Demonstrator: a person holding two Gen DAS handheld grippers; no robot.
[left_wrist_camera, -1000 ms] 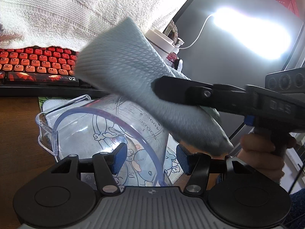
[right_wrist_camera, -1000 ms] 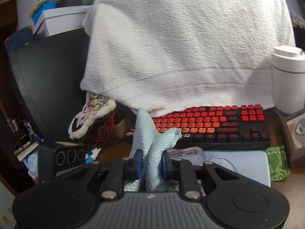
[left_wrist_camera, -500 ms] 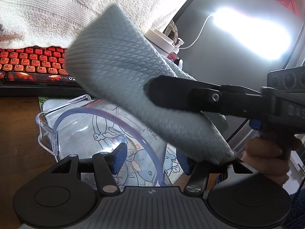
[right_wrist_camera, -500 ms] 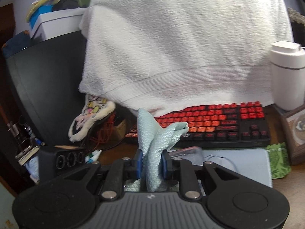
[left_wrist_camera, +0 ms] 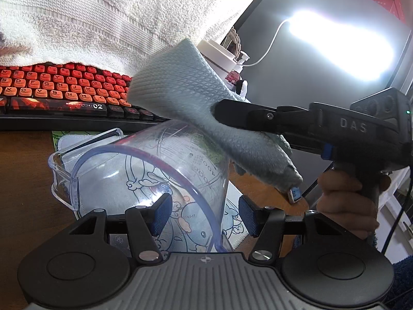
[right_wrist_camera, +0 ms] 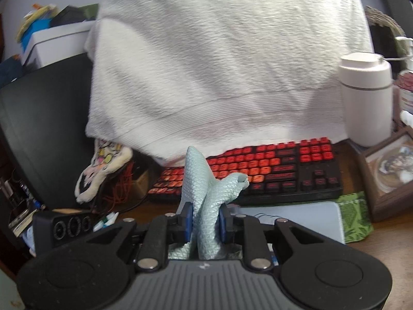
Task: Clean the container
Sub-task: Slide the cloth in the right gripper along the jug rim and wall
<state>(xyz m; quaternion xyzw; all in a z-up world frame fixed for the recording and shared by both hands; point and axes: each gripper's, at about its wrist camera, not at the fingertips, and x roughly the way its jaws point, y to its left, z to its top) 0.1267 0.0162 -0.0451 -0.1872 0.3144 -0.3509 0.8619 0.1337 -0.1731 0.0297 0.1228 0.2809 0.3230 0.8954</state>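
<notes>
Clear container tipped in front of the left claw, cloth pinched in the right claw above it.

Left wrist view: the left claw (left_wrist_camera: pixel 204 213) stands wide open, its blue pads on either side of the container's (left_wrist_camera: pixel 155 170) blue-edged rim, though contact cannot be told. The container lies tilted, mouth toward the camera, over a printed mat (left_wrist_camera: pixel 232 214) on the brown surface (left_wrist_camera: pixel 23 180). The right claw (left_wrist_camera: pixel 216 108) reaches in from the right, a hand (left_wrist_camera: pixel 346 206) on its grip, with the pale blue cloth (left_wrist_camera: pixel 185 90) hanging just above the container's upper wall. A red keyboard (left_wrist_camera: pixel 64 90) lies close behind.
Right wrist view: the right claw (right_wrist_camera: pixel 205 222) is closed on the cloth (right_wrist_camera: pixel 206 188), which sticks up between the pads. Ahead are the keyboard (right_wrist_camera: pixel 271 170), a white towel (right_wrist_camera: pixel 219 64) draped above it, and a white bottle (right_wrist_camera: pixel 366 98) at right; the container is not clear here.
</notes>
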